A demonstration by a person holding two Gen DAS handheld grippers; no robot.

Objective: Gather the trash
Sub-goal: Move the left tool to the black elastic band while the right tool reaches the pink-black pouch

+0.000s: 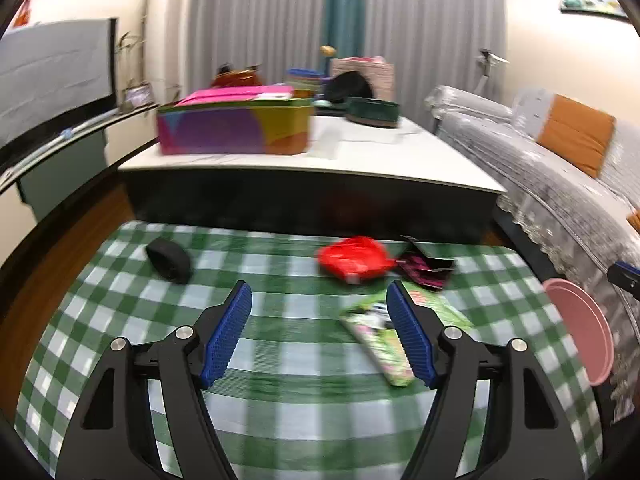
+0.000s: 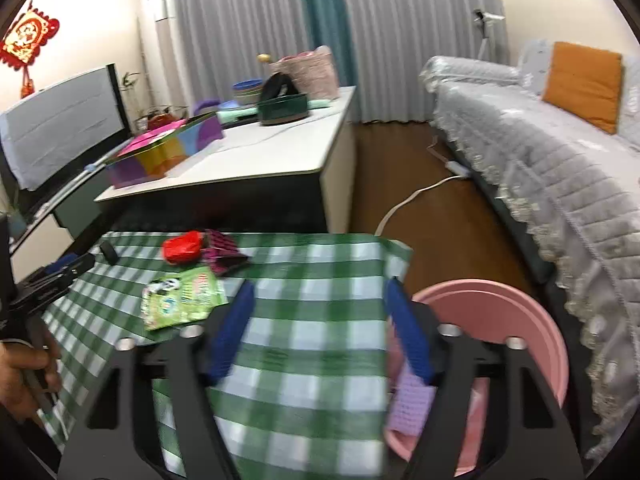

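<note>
Over the green-and-white checked tablecloth [image 1: 280,360], the pink plastic bin [image 2: 500,320] waits off its right edge. Your left gripper [image 1: 320,332], released and empty, nears the flat green snack wrapper [image 1: 376,332]; centre it between the pads. Your right gripper [image 2: 320,332] hangs unclenched, empty.

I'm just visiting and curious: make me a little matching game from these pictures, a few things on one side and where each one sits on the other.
Things:
1. crumpled red plastic wrapper
2. flat green printed snack packet
3. round black roll
4. round pink plastic bin

Places:
A. beside the checked table, off its right edge
B. far left of the green checked cloth
C. nearest the tongs, mid-cloth
D. far edge of the cloth, touching a dark pink-patterned wrapper

Pairs: 1-D, 2-C, 3-B, 4-A
</note>
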